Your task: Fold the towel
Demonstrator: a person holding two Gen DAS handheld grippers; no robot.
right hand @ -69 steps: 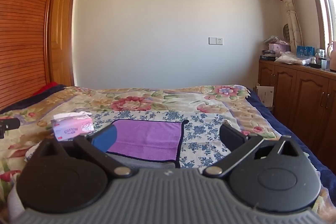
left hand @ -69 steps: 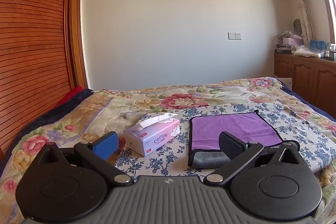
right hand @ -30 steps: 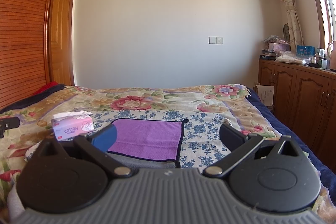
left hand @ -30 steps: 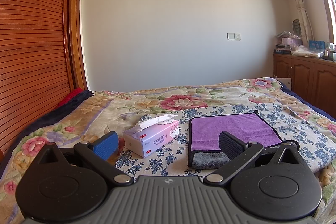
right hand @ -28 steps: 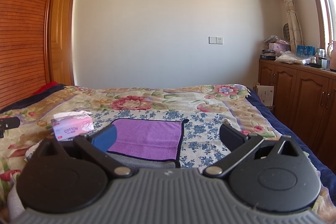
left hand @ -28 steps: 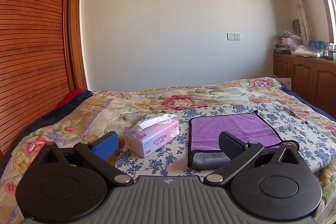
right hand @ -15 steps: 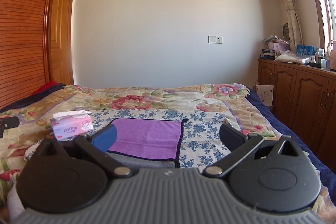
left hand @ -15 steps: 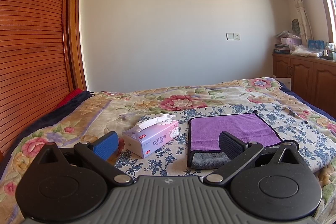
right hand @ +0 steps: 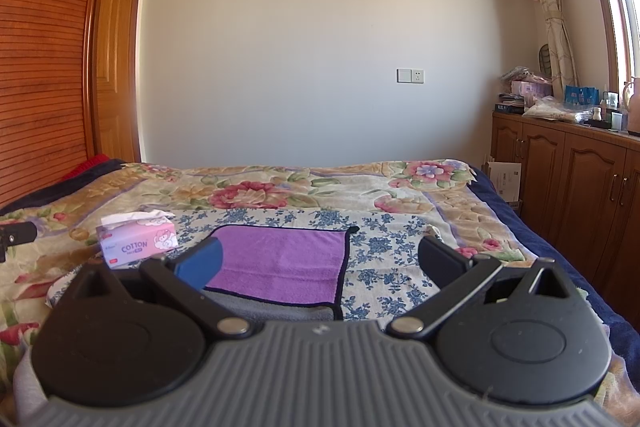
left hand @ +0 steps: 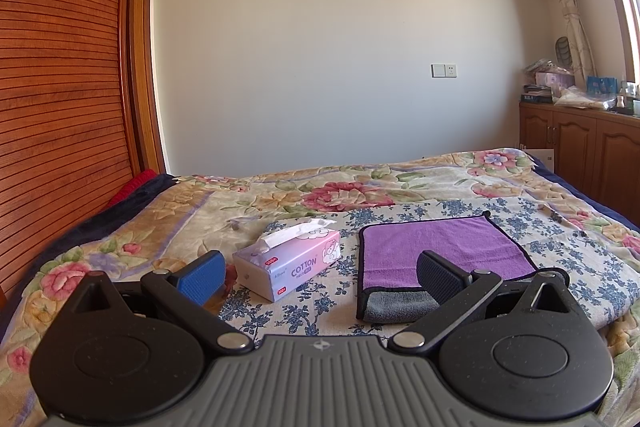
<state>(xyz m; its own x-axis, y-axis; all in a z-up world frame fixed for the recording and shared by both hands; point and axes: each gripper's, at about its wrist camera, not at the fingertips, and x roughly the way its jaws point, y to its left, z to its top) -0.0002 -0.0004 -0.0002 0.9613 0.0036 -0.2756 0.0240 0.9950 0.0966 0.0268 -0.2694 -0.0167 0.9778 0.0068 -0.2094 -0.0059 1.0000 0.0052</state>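
Observation:
A purple towel (left hand: 436, 247) with a dark border lies flat on the flowered bedspread, its near edge turned up to show a grey underside (left hand: 400, 307). In the right wrist view the same towel (right hand: 280, 259) lies straight ahead, grey strip (right hand: 276, 309) nearest me. My left gripper (left hand: 320, 277) hovers open above the bed, to the left of the towel, holding nothing. My right gripper (right hand: 320, 263) also stands open and empty, over the towel's near edge, its blue left pad (right hand: 200, 263) overlapping the towel's left side.
A pink tissue box (left hand: 290, 267) sits just left of the towel, also seen as the tissue box (right hand: 138, 243) in the right wrist view. Wooden cabinets (right hand: 580, 187) line the right side of the bed. A slatted wooden wardrobe (left hand: 60, 107) stands on the left.
Both views have shifted only very slightly; the towel and tissue box lie as before and both grippers remain open.

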